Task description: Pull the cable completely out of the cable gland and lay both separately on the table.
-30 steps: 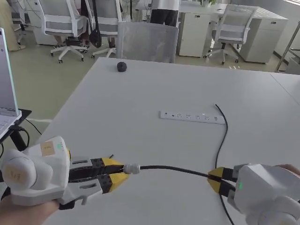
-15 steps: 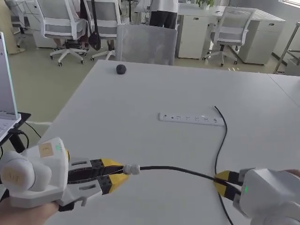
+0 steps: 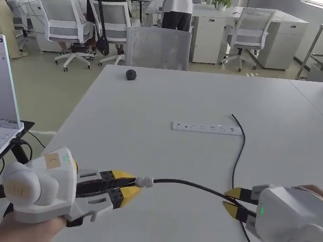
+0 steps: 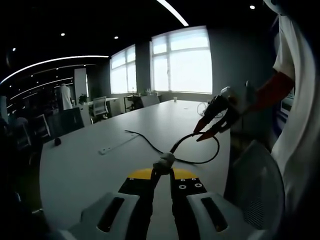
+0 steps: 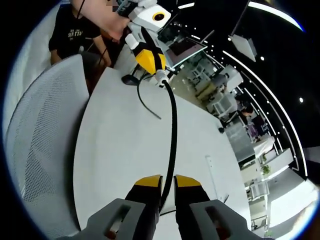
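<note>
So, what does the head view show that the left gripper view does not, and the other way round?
Head view: a laptop at the left edge.
Left gripper view: bright windows and ceiling lights.
Both: the white table, the power strip, and the black cable, which runs from the cable gland held in the left hand-held gripper to the right hand-held gripper, shut on it.

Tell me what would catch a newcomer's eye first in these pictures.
A black cable is stretched across the near part of the white table between two yellow-tipped grippers: the left gripper clamps the pale cable gland at its end, and the right gripper pinches the cable further along. Behind them a white power strip lies mid-table.
</note>
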{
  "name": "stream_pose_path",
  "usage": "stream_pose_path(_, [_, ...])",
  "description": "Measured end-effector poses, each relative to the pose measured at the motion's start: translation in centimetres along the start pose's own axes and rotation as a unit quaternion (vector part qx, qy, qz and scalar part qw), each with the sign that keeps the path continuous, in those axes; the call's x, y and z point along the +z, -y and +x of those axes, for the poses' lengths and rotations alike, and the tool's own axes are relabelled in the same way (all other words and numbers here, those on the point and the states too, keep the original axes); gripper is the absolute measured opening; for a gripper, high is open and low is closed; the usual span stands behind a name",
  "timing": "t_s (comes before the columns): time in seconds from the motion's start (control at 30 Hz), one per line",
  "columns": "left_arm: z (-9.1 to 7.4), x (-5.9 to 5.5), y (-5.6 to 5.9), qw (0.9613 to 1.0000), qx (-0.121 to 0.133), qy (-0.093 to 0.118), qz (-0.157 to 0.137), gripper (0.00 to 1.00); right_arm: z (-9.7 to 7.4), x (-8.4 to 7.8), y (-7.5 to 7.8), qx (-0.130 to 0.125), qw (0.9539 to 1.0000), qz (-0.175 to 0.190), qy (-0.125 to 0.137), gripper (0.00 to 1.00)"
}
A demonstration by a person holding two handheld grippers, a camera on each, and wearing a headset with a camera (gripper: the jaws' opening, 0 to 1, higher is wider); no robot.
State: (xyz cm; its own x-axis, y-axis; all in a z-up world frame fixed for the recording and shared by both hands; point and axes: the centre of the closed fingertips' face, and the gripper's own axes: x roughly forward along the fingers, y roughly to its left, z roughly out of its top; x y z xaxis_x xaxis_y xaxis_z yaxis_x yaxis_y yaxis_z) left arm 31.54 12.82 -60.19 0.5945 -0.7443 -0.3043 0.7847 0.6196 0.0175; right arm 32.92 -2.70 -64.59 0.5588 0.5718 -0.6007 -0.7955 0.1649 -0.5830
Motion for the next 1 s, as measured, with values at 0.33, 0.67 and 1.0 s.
stream_pose_path(0.33, [0.3,-0.1,0.5,1.0000,-0.004,-0.002,-0.001,0.13,1.1,2.3,-0.7,0.010,0.9997,0.007,0.021,0.13])
stream_pose_path(0.67, [0.9,0.0,1.4,0.9999,-0.013,-0.004,0.006,0.13,2.6,6.9,-0.9,0.013,0.9980,0.001,0.062,0.11])
stream_pose_path(1.0, [1.2,-0.2,1.9,0.9998,-0.017,-0.006,0.008,0.13,3.2,9.8,-1.1,0.018,0.9956,-0.007,0.091,0.10])
